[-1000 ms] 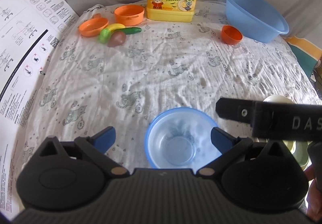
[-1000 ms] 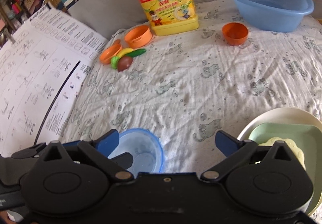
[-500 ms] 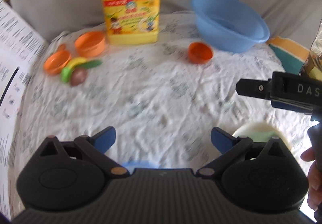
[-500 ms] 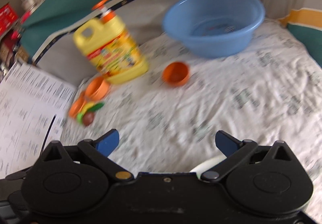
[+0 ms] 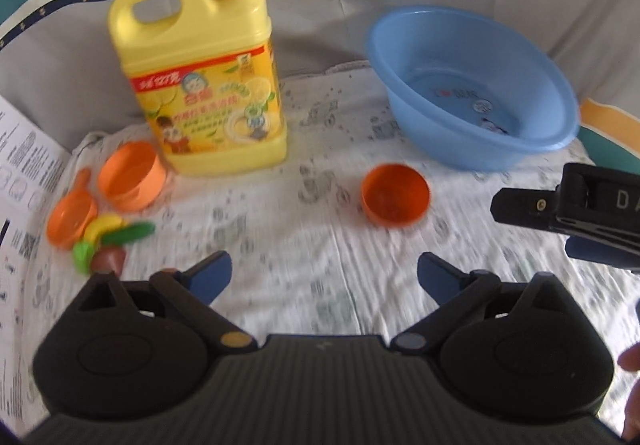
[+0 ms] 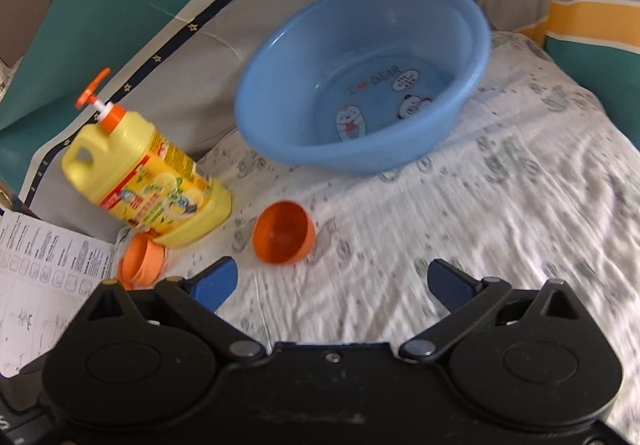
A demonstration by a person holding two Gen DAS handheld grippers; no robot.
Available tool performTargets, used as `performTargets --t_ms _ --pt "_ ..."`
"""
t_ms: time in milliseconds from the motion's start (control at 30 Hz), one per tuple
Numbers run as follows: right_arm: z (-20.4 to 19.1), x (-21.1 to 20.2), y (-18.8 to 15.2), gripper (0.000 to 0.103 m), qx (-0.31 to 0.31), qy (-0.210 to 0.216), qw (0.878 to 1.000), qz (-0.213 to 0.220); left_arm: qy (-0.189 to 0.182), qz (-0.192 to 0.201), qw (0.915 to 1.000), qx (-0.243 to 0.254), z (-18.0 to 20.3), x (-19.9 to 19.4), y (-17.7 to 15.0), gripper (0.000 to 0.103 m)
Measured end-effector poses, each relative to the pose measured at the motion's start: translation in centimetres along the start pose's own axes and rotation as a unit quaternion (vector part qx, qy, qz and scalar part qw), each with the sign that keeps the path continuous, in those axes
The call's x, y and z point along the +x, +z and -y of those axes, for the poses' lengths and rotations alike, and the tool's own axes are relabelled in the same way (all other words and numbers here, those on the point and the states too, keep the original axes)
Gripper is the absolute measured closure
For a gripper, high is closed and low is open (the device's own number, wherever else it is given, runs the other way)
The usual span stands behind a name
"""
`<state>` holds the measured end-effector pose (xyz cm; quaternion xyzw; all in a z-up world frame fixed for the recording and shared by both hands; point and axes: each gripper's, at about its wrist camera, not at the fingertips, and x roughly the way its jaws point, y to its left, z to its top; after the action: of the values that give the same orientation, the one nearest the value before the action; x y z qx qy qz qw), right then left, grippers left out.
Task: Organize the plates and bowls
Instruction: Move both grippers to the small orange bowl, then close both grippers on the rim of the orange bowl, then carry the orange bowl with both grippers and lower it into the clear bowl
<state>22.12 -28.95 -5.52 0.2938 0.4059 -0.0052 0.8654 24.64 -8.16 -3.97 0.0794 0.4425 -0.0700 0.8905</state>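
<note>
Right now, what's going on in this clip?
A person holds a pair of tongs in each hand over a cloth-covered table, and neither holds anything. The left tongs are empty, jaws just starting to close, nothing between them; the right tongs stand open and empty. Ahead lie a small orange bowl, a big blue basin, a yellow detergent jug and, to the left, an orange cup with toy food. No dish is being handled.

Both grippers are showing black plastic bodies with blue-padded fingers: the left gripper [image 5: 324,277] is wearing brass and silver pivot rivets, the right gripper [image 6: 332,283] silver ones (its front edge is looking scuffed).
</note>
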Motion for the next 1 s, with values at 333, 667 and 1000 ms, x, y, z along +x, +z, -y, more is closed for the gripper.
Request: performTargets --t_ms 333,667,1000 --pt "-0.5 7.1 2.2 0.029 0.018 0.013 0.999 -0.025 -0.032 -0.041 0.9981 -0.035 1.2 6.9 2.7 0.043" --pt "-0.1 11.0 2.0 0.070 0.025 0.030 0.998 -0.039 -0.054 -0.068 0.9954 -0.041 2.4 10.5 3.0 0.073" --pt "-0.2 12.1 1.2 0.087 0.023 0.038 0.998 -0.041 -0.071 -0.070 0.9950 -0.012 3.3 10.5 2.6 0.092"
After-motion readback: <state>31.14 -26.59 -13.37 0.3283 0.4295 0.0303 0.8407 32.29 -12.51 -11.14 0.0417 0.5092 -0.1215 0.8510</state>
